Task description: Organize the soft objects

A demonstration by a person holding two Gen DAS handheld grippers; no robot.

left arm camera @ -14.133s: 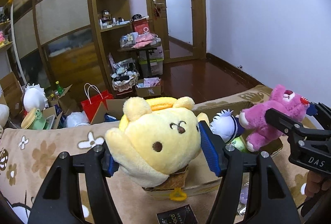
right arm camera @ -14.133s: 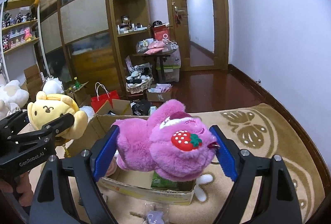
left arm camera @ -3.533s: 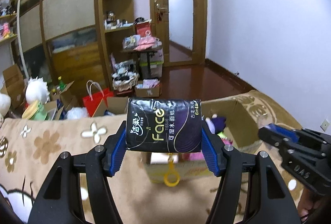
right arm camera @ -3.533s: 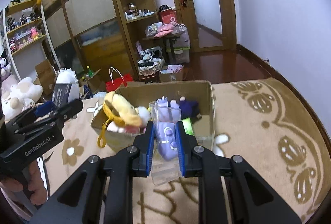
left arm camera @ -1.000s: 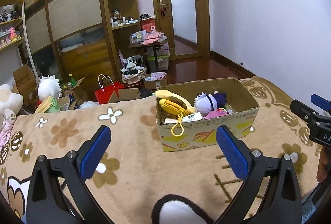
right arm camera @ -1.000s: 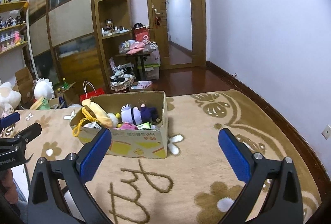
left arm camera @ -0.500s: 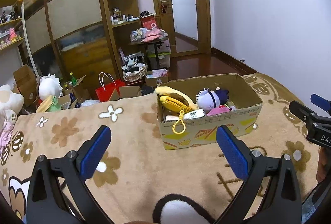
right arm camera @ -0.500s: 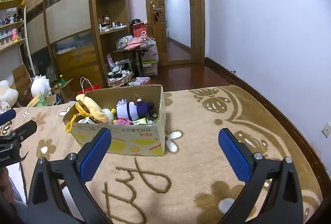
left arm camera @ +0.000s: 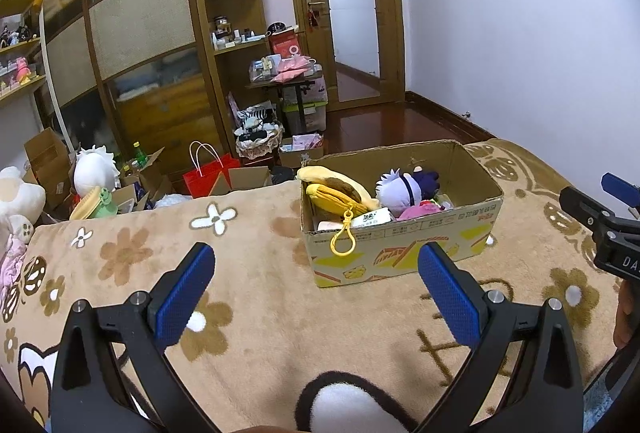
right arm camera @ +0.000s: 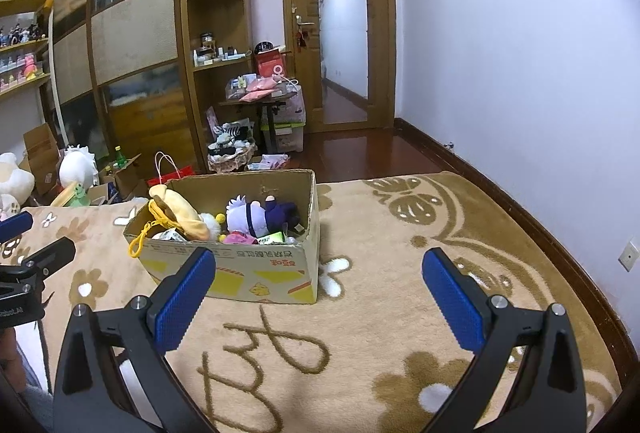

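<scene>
Nearest the lens in each wrist view, both tools were empty. The left gripper [left arm camera: 316,281] had its blue pads spread wide with nothing between them, and the right gripper [right arm camera: 318,285] stood just as wide apart, also holding nothing. Both hovered over the tan flowered blanket [left arm camera: 248,297], which showed no loose soft thing within reach.

Farther out sat the cardboard box [left arm camera: 404,253], resting on the blanket. From the left gripper it lay at about one o'clock, with its long side running across the view from left to right. From the right gripper it lay at about eleven o'clock [right arm camera: 256,273]. Neither gripper looked clearly nearer, though this was hard to judge from the two views.

Inside the box, the yellow plush [left arm camera: 336,189] was at the nine o'clock end, its yellow clip [left arm camera: 343,244] hanging over the front wall. The white and navy plush [left arm camera: 404,189] lay toward the middle, with a pink plush [left arm camera: 424,209] just in front of it.

The sorting appeared close to done, so any next move would probably turn on finding a remaining item.

At the far end were wooden shelves [right arm camera: 216,33] and a door [right arm camera: 344,33].
</scene>
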